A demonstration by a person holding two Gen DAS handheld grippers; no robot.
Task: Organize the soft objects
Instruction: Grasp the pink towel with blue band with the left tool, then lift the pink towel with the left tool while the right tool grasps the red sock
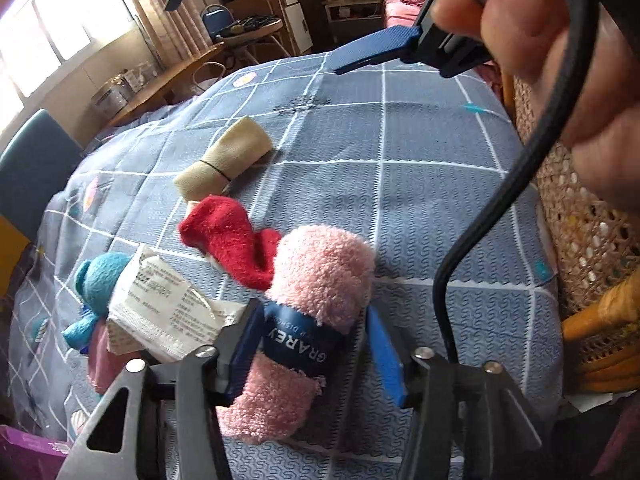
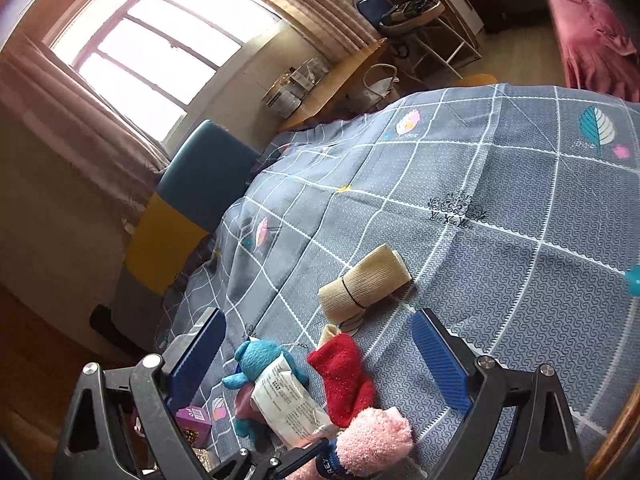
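My left gripper (image 1: 316, 344) is around a rolled pink fluffy cloth (image 1: 316, 292) with a dark blue paper band; the left finger touches it, the right finger stands a little off, so the grip is unclear. The pink roll also shows in the right wrist view (image 2: 372, 438). Beside it lie a red fuzzy sock (image 1: 232, 236), a beige roll tied with a black band (image 1: 224, 160) and a blue plush toy (image 1: 100, 280) with a large white tag (image 1: 160, 308). My right gripper (image 2: 320, 360) is open and empty, held above the bed over the red sock (image 2: 344, 376); it also shows in the left wrist view (image 1: 372, 54).
All lie on a grey-blue checked quilt (image 2: 500, 280). A purple box (image 2: 194, 420) sits at the quilt's left edge. A teal and yellow chair (image 2: 192, 200) and a wooden desk (image 2: 332, 84) stand by the window. A wicker chair (image 1: 592, 280) is on the right.
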